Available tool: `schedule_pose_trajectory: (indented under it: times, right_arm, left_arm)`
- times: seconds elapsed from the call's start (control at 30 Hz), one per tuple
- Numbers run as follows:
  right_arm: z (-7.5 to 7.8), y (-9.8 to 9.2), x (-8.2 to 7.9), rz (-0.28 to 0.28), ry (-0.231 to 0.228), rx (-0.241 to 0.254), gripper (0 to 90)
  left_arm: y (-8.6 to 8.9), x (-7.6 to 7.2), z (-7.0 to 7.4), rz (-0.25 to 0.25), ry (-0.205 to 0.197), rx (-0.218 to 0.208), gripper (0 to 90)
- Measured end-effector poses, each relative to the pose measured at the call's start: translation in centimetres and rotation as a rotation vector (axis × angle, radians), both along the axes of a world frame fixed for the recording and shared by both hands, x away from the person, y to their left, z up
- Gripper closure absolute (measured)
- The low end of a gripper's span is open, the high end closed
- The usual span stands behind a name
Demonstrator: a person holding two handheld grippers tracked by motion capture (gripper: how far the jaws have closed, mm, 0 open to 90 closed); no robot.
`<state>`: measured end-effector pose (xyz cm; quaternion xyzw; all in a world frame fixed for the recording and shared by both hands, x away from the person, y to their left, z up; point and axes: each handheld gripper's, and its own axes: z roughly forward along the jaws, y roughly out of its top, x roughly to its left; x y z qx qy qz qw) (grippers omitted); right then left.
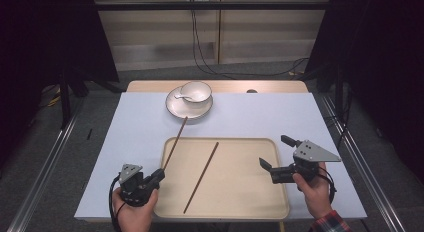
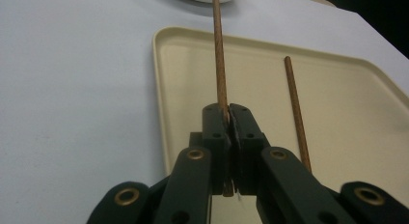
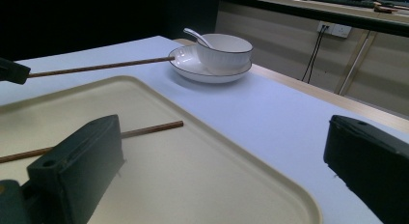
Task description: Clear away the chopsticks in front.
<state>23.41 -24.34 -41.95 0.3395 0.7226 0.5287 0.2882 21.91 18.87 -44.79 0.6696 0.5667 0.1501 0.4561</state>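
Note:
My left gripper [image 1: 161, 173] [image 2: 229, 119] is shut on the near end of a brown chopstick [image 1: 175, 142] [image 2: 219, 55] [image 3: 101, 66]. That chopstick slants up and away, with its far tip at the rim of the white plate [image 1: 175, 108] [image 3: 185, 65]. A second chopstick [image 1: 201, 177] [image 2: 296, 113] [image 3: 149, 130] lies flat in the beige tray [image 1: 235, 204] [image 2: 166, 103] [image 3: 202, 175]. At the tray's right edge my right gripper [image 1: 276, 152] [image 3: 222, 166] hovers open with nothing between its jaws.
A white bowl [image 1: 196, 91] [image 3: 224, 51] with a white spoon [image 1: 181, 96] [image 3: 195, 35] in it stands on the plate at the far middle of the pale table [image 1: 135, 132]. Cables hang from a wall socket beyond the table.

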Motion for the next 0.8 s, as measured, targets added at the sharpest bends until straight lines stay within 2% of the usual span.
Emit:
schedule_pose_trajectory:
  times: [0.13,0.27,0.33,0.53,0.8]
  right_arm:
    - [0.0,0.0,0.0,0.002,0.003,0.000,0.0]
    - [0.0,0.0,0.0,-0.003,-0.004,-0.002,0.0]
    - [0.0,0.0,0.0,-0.006,-0.003,0.002,0.0]
    - [0.0,0.0,0.0,-0.007,-0.003,-0.001,0.0]
    - [0.0,0.0,0.0,-0.011,-0.003,0.001,0.0]
  left_arm:
    - [-0.2,-0.3,0.0,-0.011,-0.002,0.001,86.3]
    - [-0.3,-0.5,0.0,-0.049,0.006,0.010,86.3]
    - [-0.3,-0.5,0.0,-0.049,0.006,0.000,86.2]
    - [-0.7,-0.8,0.3,-0.075,0.001,0.010,86.2]
    - [-1.1,-1.0,0.1,-0.121,0.013,0.016,86.2]
